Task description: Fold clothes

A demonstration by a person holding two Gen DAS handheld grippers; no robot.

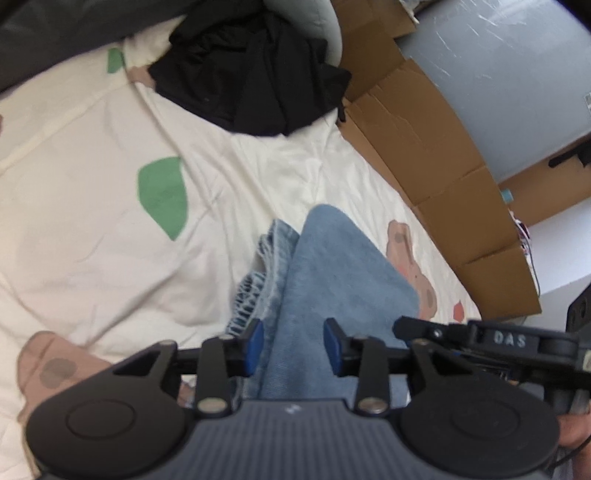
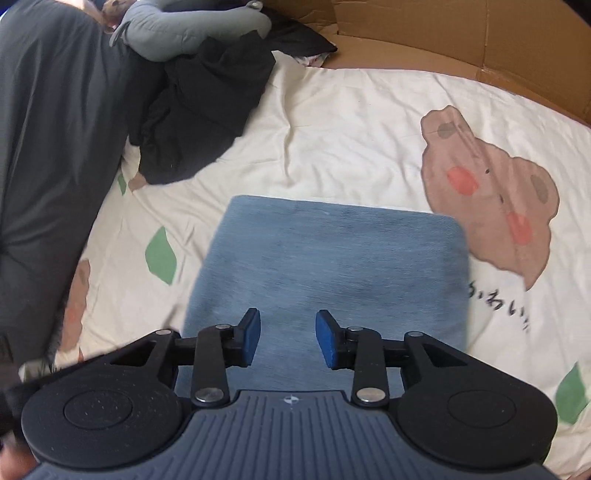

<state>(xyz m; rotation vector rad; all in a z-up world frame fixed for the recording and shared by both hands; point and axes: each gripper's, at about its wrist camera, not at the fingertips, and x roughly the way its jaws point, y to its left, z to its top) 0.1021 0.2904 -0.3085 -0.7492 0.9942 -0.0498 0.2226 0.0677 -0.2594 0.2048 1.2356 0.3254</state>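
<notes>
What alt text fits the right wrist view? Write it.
The right gripper, jaws open and empty, hovers over folded blue jeans on a cream bedsheet printed with bears and leaves. A black garment lies crumpled beyond.

A cream sheet [image 2: 351, 122] printed with bears and green leaves covers the bed. Cardboard [image 1: 436, 155] lines its far edge. A grey pillow [image 2: 192, 29] lies at one corner.

Jeans [image 2: 325, 258] near edge hidden behind gripper body; bedsheet lettering [image 2: 498, 302] motion-blurred, unreadable.
</notes>
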